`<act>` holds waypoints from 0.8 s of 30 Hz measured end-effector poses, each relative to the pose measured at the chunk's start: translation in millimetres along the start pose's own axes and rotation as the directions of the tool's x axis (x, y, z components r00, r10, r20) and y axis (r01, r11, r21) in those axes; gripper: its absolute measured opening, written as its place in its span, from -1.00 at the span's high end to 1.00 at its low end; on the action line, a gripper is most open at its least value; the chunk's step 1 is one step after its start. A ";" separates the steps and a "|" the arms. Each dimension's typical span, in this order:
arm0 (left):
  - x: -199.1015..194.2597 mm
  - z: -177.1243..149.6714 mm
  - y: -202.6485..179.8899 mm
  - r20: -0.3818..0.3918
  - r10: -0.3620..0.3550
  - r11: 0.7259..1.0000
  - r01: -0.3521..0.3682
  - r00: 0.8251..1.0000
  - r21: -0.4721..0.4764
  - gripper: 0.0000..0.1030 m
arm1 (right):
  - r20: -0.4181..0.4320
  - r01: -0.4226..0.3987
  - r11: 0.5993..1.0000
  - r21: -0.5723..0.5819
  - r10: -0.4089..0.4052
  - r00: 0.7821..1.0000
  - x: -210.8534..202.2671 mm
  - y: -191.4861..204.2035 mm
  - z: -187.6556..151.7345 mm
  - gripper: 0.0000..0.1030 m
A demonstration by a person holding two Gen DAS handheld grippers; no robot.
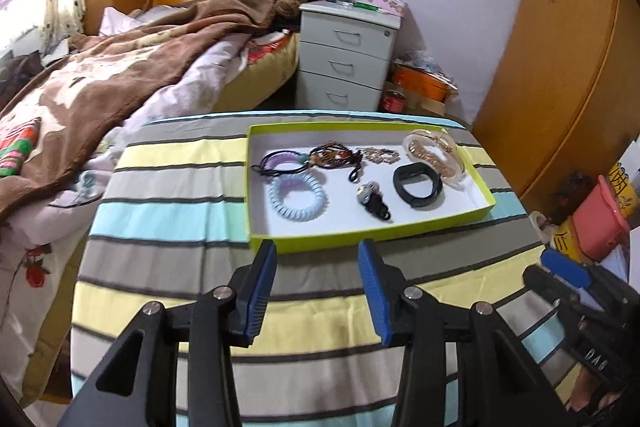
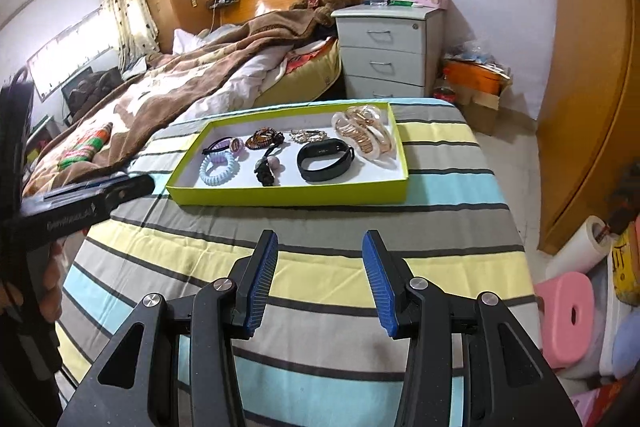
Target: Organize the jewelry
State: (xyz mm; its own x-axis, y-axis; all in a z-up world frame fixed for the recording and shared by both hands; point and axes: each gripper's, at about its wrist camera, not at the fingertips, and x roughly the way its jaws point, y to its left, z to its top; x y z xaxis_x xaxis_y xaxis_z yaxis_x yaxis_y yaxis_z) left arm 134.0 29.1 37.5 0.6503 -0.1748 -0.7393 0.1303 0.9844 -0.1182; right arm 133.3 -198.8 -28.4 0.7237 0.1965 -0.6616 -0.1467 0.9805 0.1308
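The green tray (image 1: 370, 245) sits on the striped bench (image 1: 168, 195) and holds two coil ties (image 1: 298, 197), one black band (image 1: 418, 185), a gold bracelet (image 1: 434, 155) and beads (image 1: 336, 155). Only the right view shows a pink stool (image 2: 570, 319). The left hand-held gripper (image 1: 318, 291) and the right hand-held gripper (image 2: 320, 283) both gape wide, holding nothing, near the tray.

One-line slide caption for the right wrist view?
Right gripper, jaws open and empty, faces a green tray of jewelry on the striped tablecloth.
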 end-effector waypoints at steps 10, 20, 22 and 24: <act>-21.2 -30.9 2.3 0.030 0.109 0.994 -0.109 0.994 -0.004 0.02 | 0.028 0.037 0.999 0.003 -0.037 0.999 -10.9 -0.7 -13.8 0.12; -29.2 -45.5 -0.6 0.048 0.153 0.988 -0.152 0.987 -0.029 0.02 | 0.042 0.050 0.999 -0.004 -0.050 0.998 -11.8 3.0 -17.6 0.12; -29.9 -46.5 -2.6 0.051 0.160 0.987 -0.159 0.986 -0.027 0.02 | 0.041 0.052 0.999 -0.005 -0.052 0.998 -11.9 4.2 -17.9 0.12; -31.1 -46.9 -3.0 0.059 0.167 0.986 -0.165 0.984 -0.033 0.02 | 0.042 0.050 0.999 -0.008 -0.049 0.998 -12.3 6.1 -17.8 0.12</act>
State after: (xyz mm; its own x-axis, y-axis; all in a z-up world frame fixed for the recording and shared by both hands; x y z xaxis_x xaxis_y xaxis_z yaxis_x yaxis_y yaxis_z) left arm 78.3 32.6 29.8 0.7061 -0.0087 -0.7080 -0.0039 0.9999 -0.0162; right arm 111.5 -195.3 -32.6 0.7579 0.1479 -0.6354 -0.1162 0.9890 0.0916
